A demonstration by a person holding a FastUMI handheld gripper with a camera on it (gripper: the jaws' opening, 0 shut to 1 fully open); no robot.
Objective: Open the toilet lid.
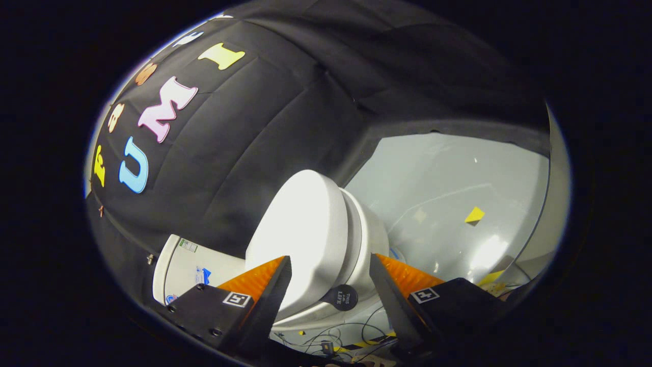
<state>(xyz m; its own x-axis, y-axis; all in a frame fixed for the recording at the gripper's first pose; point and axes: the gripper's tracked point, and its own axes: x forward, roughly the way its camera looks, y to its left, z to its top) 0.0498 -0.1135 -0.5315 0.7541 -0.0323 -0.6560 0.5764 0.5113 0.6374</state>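
Observation:
A white toilet (351, 255) stands just ahead of my fingers, seen tilted. Its lid (300, 234) lies down on the seat, and the rim of the bowl shows below it. A small round black tag (340, 297) hangs at the lid's near edge, between my two fingers. The white tank (188, 265) sits behind the lid against the black cloth wall. My gripper (331, 270) is open, its fingers wide apart on either side of the lid's near edge, with nothing pressed between them.
A pale glossy floor (448, 204) stretches beyond the toilet, with a small yellow marker (474, 215) on it. Thin cables (346, 334) and a strip of yellow-black tape lie on the floor under the fingers. The black cloth wall (244, 142) hangs close behind the tank.

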